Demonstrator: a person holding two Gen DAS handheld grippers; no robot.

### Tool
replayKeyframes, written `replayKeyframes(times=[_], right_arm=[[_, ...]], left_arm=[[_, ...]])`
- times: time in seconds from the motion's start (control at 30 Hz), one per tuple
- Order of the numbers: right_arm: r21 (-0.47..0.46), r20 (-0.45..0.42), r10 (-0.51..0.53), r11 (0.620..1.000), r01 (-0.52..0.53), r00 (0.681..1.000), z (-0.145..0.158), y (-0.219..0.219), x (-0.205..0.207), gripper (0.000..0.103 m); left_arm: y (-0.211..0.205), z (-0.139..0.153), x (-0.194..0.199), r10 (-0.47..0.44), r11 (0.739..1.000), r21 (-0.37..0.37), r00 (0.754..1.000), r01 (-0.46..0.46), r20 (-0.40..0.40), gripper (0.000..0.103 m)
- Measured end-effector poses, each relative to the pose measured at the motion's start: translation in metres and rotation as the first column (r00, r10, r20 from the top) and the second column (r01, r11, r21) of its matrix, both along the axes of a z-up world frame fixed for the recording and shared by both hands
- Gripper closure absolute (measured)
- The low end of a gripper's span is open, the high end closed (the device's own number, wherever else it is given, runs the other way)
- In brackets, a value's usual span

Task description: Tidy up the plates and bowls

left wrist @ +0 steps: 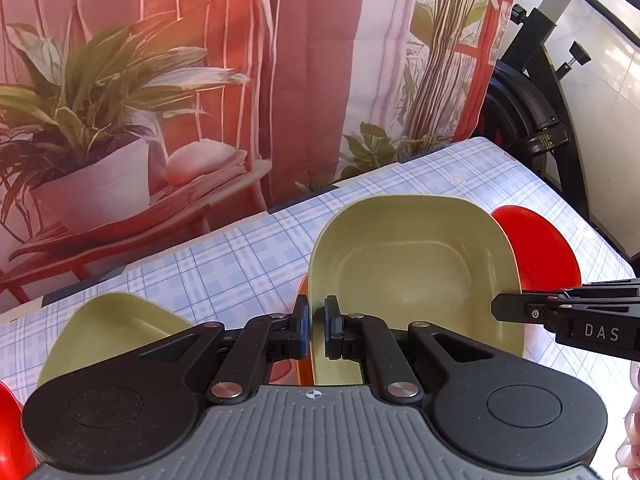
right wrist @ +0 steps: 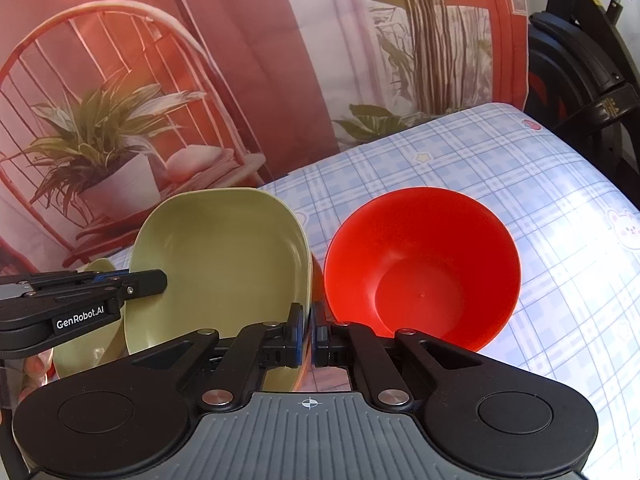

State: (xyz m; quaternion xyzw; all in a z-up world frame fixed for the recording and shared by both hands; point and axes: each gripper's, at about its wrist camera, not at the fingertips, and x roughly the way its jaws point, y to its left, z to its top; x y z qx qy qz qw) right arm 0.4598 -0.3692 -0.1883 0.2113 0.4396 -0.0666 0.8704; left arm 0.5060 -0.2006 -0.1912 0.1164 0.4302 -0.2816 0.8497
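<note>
A pale green square-cornered plate (left wrist: 412, 280) (right wrist: 224, 264) is tilted above the table, held at two opposite rims. My left gripper (left wrist: 316, 328) is shut on its left rim; its tip shows in the right wrist view (right wrist: 158, 280). My right gripper (right wrist: 308, 332) is shut on the right rim and enters the left wrist view from the right (left wrist: 498, 307). An orange edge (left wrist: 302, 320) shows just under the plate. A red bowl (right wrist: 420, 264) (left wrist: 536, 248) stands right of the plate. A second green plate (left wrist: 116, 328) (right wrist: 88, 344) lies to the left.
The table wears a blue plaid cloth (left wrist: 240, 256) (right wrist: 520, 168). Behind it hangs a printed backdrop (left wrist: 160, 80) of plants and a red chair. A black exercise bike (left wrist: 532, 120) stands past the table's right end. Another red piece (left wrist: 8, 432) sits at the far left.
</note>
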Motion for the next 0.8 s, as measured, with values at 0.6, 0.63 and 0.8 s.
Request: replayKeyframes(times=[0.6,0.63,0.8], right_arm=[[-0.061,-0.029,0.011,0.998,-0.013,1.000,-0.003,0.008,0.006,0.099],[-0.060,-0.029,0.010,0.998,-0.012,1.000,-0.003,0.007,0.007,0.099],[-0.080,-0.036,0.017,0.997,-0.020,0.999,-0.004,0.009,0.009,0.097]], left_arm=[[-0.002,-0.011,0.001,-0.013,0.997,0.081,1.000,0.012,0.021,0.095],[-0.001,-0.011,0.001,-0.014,0.997,0.077,1.000,0.012,0.020,0.095],[0.003,-0.007,0.002,-0.011,0.998,0.067,0.999,0.009,0.030,0.093]])
